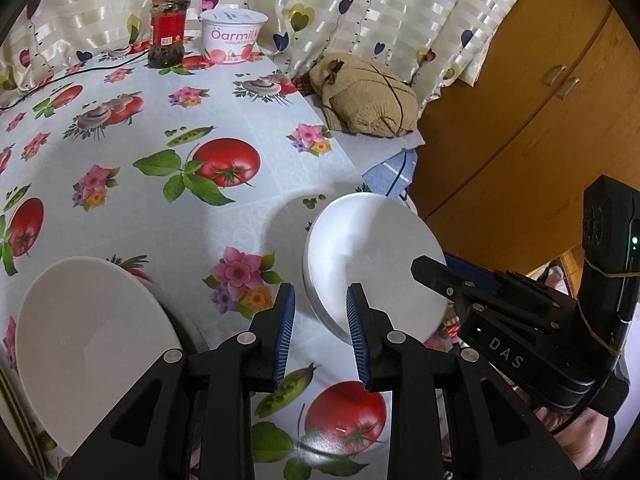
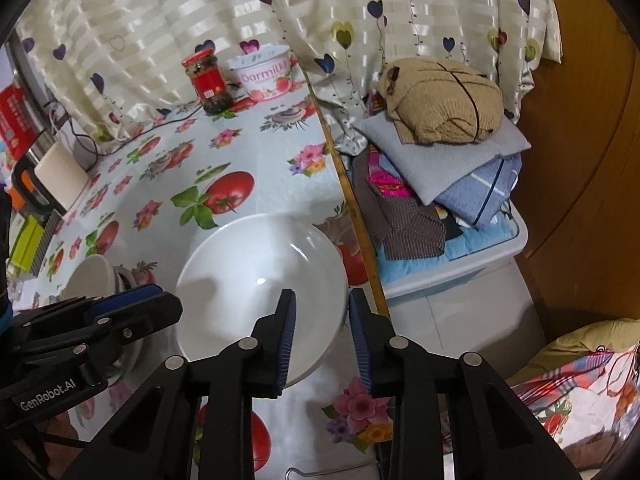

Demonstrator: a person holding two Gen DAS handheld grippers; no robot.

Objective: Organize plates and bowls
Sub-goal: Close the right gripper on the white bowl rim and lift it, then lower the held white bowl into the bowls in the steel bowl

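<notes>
The left gripper (image 1: 320, 292) was held with its jaws apart and nothing between them, a white bowl (image 1: 376, 264) just ahead to its right. The right gripper (image 2: 322, 298) was set astride that bowl's (image 2: 260, 292) near rim, jaws apart, by the table (image 2: 240, 152) edge.

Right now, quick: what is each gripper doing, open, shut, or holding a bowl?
Left gripper: open, holding nothing, over the tablecloth between two bowls.
Right gripper: open around the near rim of the white bowl; pads not visibly gripping it.

"Oarmilk" yogurt tub (image 2: 265, 74), "GenRobot.AI" left gripper (image 2: 132, 300)
</notes>
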